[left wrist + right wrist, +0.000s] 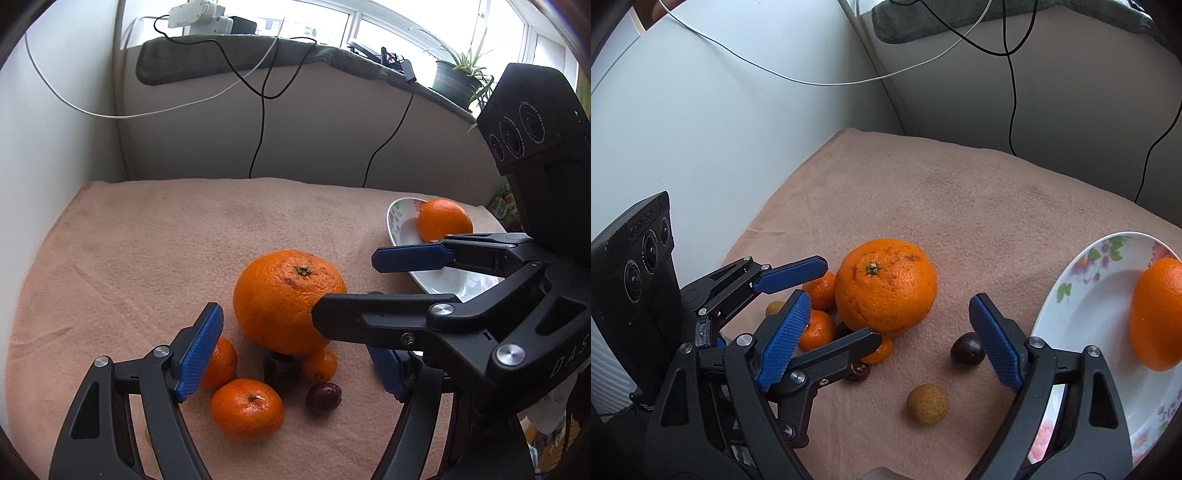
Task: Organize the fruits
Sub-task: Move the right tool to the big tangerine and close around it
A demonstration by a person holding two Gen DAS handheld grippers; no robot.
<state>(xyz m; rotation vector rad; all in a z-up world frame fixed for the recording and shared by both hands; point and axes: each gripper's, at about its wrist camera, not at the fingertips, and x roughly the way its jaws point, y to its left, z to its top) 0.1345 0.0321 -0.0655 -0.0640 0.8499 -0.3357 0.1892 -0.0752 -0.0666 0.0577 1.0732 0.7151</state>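
On the left we see our left gripper (pixel 827 306) hanging over the small fruit, its tongs spread wide with nothing pressed between the blue pads; it sits low beside the cluster, probably so it can pick among the small pieces without knocking the big one. Under it lie the mandarins (pixel 817 329), packed against the base of the large orange (pixel 885 285), which stands stem-up on the pink towel (pixel 960 192) and props them in place. A dark cherry (pixel 857 371) rests just in front of them.

Moving rightward, our right gripper (pixel 890 345) straddles open cloth in front of the large orange, its tongs wide and empty. Between its fingers lie a dark plum (pixel 967 349) and, nearer the camera, a speckled tan fruit (pixel 927 403), both apart from the heap; either looks to us like an easy next pick.

Farthest right stands the floral plate (pixel 1082 295), with a second orange (pixel 1158 314) already lying in it near the far edge. We judge the plate to be the collecting place, so most of the sorting remains: every other fruit is on the towel.
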